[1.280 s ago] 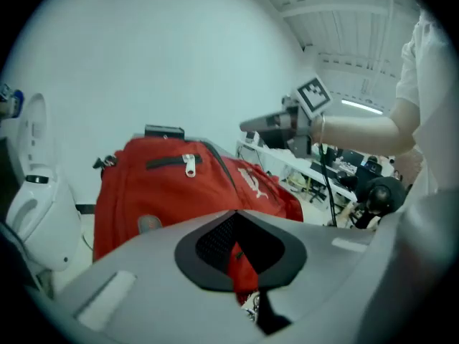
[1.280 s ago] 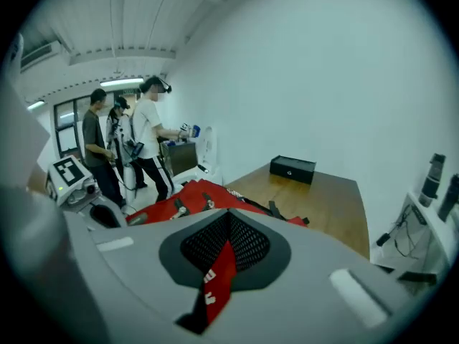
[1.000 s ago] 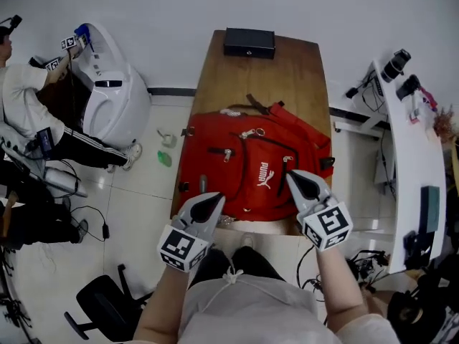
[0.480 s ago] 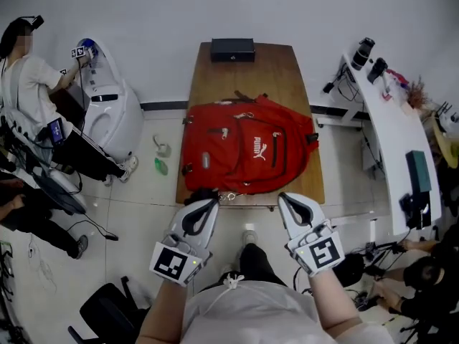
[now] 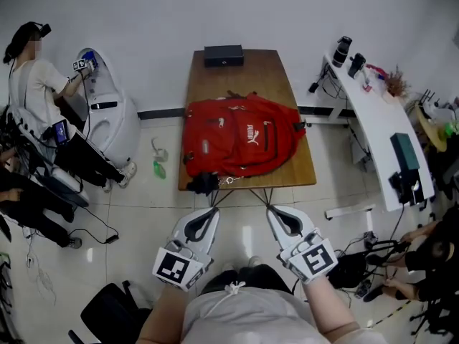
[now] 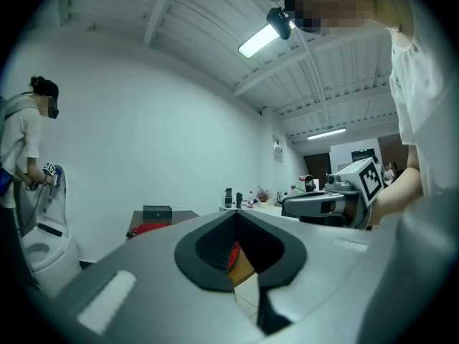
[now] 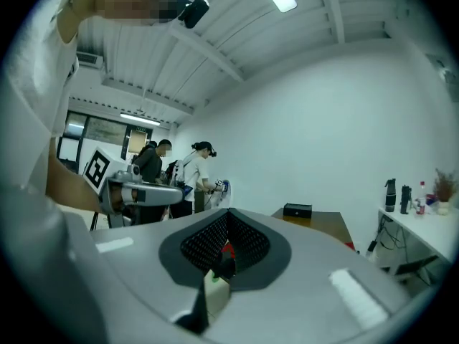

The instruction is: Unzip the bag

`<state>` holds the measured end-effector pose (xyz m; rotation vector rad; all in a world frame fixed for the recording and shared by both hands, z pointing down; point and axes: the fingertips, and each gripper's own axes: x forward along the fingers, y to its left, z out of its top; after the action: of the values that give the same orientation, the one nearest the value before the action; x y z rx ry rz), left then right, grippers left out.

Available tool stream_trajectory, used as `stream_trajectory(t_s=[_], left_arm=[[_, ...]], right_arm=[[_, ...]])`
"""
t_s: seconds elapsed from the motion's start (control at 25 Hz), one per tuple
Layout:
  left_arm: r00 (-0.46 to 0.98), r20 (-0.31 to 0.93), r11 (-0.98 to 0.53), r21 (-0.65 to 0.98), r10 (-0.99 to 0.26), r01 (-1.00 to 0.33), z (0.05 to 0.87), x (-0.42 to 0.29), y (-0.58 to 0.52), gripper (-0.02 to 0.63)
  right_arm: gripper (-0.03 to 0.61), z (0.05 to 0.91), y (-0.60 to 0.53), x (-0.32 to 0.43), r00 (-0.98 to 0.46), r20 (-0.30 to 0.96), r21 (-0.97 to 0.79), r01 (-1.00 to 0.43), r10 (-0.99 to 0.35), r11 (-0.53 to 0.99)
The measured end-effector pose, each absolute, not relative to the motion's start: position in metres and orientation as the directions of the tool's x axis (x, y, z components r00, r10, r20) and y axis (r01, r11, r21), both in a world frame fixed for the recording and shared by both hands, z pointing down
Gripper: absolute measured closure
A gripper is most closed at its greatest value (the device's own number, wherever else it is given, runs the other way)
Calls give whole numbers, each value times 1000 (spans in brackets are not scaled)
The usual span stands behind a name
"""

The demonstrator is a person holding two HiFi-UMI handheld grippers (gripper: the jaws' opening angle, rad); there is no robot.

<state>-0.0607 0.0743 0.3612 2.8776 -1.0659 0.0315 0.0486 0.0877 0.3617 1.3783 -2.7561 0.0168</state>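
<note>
Table [image 5: 240, 77] | red bag [image 5: 240, 143], details too small | left gripper [image 5: 213, 211], right gripper [image 5: 271, 211] closed, empty

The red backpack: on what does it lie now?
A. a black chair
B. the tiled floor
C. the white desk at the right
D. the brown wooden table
D: in the head view the red backpack lies flat on the brown wooden table, over its near part.

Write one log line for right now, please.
left gripper: shut, empty | right gripper: shut, empty | bag: on table, untouched
</note>
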Motion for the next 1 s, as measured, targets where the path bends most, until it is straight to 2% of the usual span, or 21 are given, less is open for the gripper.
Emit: stream_trajectory(t_s=[0.24,0.72,1.0], left_arm=[[746,24,-745,32,-666,-666,350,-44,96,607],[724,12,-722,62,-689,-689,345,-33,127,607],[725,24,-724,42,-688,-689,344,-31,125,607]], right_arm=[[571,347,104,54,-623,32,95,-776,-781,623],[572,363,132,68,-626,105,74,-770,-773,633],[571,365,126,67,-630,101,86,-766,-770,637]])
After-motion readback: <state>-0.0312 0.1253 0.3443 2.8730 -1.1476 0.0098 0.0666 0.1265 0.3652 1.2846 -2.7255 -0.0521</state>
